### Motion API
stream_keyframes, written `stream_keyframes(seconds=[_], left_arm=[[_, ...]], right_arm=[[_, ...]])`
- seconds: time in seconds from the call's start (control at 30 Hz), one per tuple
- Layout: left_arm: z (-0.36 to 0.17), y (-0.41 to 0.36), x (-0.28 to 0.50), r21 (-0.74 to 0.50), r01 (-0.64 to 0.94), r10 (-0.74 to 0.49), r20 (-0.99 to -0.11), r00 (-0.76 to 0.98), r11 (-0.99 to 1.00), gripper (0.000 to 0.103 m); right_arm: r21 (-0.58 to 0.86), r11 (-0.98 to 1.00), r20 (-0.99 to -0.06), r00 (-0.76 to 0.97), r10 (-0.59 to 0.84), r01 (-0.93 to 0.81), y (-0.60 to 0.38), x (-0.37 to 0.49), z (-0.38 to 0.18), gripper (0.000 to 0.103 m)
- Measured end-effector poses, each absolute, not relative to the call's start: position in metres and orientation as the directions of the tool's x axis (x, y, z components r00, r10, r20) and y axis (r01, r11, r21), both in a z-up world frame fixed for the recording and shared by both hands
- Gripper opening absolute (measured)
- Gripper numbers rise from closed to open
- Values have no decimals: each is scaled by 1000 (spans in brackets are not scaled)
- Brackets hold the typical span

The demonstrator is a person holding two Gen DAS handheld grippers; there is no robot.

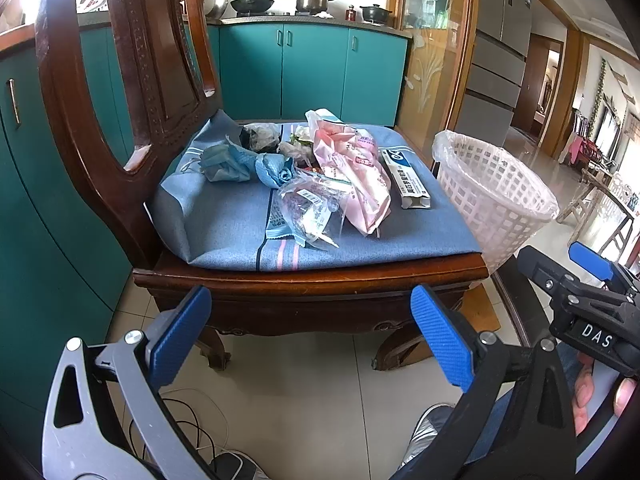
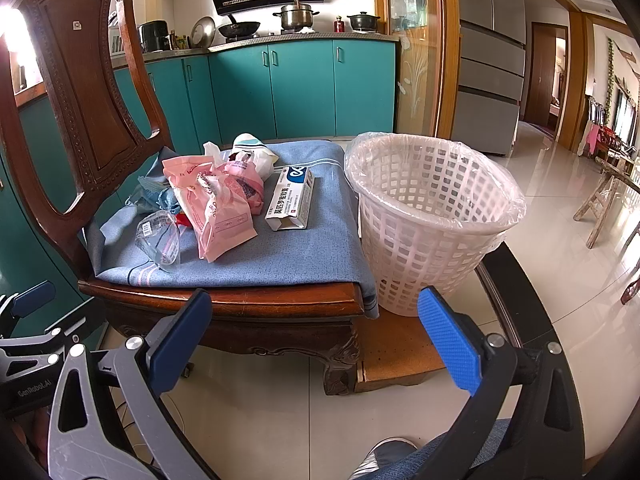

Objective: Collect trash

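Trash lies on a blue cushion (image 1: 224, 216) on a wooden chair: a pink plastic bag (image 1: 352, 172) (image 2: 218, 204), a white and blue carton box (image 1: 406, 180) (image 2: 292, 198), a clear wrapper (image 1: 304, 208) (image 2: 160, 240), crumpled blue cloth (image 1: 240, 162) and a dark wad (image 1: 260, 136). A white lattice bin (image 1: 496, 196) (image 2: 428, 216) with a clear liner stands right of the chair. My left gripper (image 1: 316, 336) is open and empty, in front of the chair's front edge. My right gripper (image 2: 320, 340) is open and empty, low before the chair and bin.
The chair's carved back (image 1: 120, 92) (image 2: 84, 100) rises at the left. Teal cabinets (image 1: 312, 72) stand behind. The bin rests on a low wooden board (image 2: 396, 356). Cables (image 1: 188, 436) lie on the tiled floor. The right gripper's body (image 1: 592, 304) shows in the left wrist view.
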State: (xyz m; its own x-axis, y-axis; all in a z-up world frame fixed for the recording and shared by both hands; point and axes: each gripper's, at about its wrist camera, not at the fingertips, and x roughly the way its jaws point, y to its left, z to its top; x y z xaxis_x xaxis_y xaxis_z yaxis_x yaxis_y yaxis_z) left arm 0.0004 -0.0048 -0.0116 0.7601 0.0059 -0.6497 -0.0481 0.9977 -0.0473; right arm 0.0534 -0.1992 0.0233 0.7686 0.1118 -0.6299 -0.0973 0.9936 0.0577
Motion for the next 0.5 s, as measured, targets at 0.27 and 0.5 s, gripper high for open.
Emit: stream_keyframes(seconds=[0.27,0.5], left_arm=[[-11,-5,1,-47,-45,3,-658,753,998,100],[-11,-5,2,-49,-44,1,-660,751,998,100]], right_arm=[[57,994,-631,768,112,-98,-199,53,23,100],[58,993,-630,768,113,-98,-199,53,23,100]])
